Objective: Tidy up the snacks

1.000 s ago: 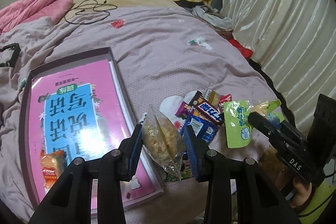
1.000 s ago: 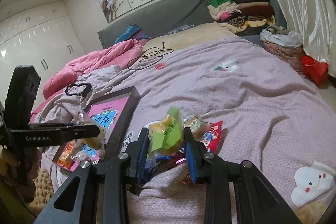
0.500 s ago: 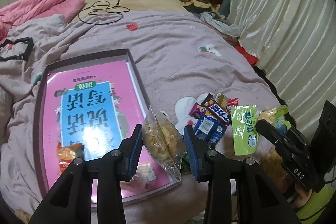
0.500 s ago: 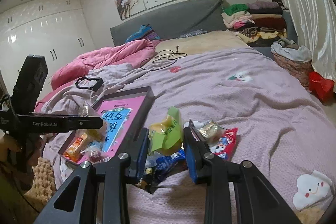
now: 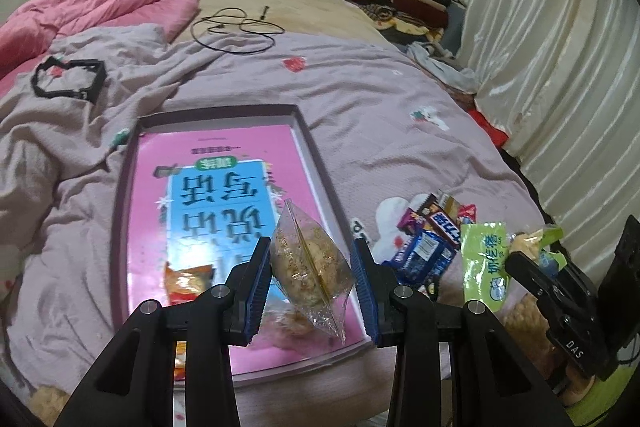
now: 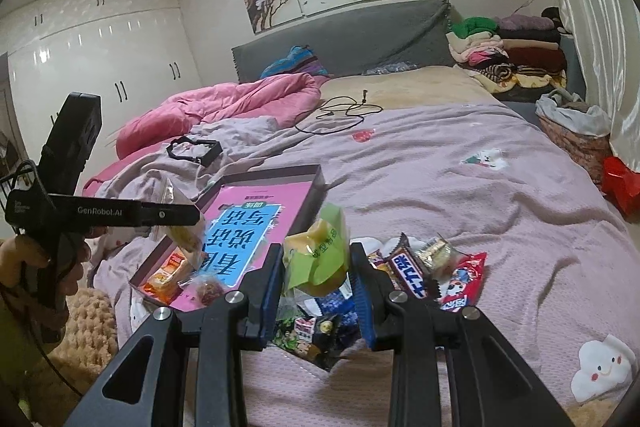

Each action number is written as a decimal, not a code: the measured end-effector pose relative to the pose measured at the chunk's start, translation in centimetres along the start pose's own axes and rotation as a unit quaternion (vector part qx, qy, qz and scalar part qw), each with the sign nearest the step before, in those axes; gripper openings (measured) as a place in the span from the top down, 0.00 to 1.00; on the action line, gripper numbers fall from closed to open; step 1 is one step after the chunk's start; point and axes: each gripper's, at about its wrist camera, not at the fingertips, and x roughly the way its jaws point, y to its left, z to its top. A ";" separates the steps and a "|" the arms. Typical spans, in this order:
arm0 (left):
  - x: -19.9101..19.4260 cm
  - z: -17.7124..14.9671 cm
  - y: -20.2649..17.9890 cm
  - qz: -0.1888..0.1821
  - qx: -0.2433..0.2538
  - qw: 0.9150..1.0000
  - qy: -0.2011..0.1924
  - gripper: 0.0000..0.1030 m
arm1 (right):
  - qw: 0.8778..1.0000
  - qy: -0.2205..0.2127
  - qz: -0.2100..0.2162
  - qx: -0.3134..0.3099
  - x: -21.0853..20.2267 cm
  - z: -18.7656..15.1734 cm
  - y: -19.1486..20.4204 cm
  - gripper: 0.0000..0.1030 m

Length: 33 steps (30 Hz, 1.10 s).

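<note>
My left gripper (image 5: 311,281) is shut on a clear bag of brown pastry (image 5: 308,263) and holds it above the near end of a shallow purple box (image 5: 316,155) lined with a pink book. My right gripper (image 6: 316,277) is shut on a green snack packet (image 6: 318,255), above a pile of loose snacks (image 6: 424,271) on the lilac bedspread, right of the box (image 6: 316,179). The green packet also shows in the left wrist view (image 5: 486,259). An orange packet (image 5: 186,277) and another snack lie in the box's near end.
A black frame (image 5: 68,81) and a black cable (image 5: 236,27) lie further up the bed. A pink duvet (image 6: 224,107) is at the back left, folded clothes (image 6: 508,51) at the back right. Curtains (image 5: 560,47) hang along the right.
My left gripper has carried the pastry bag left, from beside the box's right edge to over its near end. My right gripper still holds the green packet over the pile.
</note>
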 end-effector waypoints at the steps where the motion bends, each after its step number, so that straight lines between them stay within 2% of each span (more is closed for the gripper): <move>1: -0.1 0.0 0.3 0.002 -0.003 1.000 -0.001 0.61 | 1.000 0.000 0.001 -0.002 0.0 0.0 0.1 0.68; 20: -2.2 -0.7 5.2 0.024 -0.042 0.999 -0.020 0.61 | 0.998 0.003 0.023 -0.050 1.2 0.5 4.6 0.68; 33: -1.1 -1.5 6.6 0.016 -0.053 0.998 -0.011 0.61 | 0.995 0.020 0.032 -0.094 3.4 0.4 7.5 0.68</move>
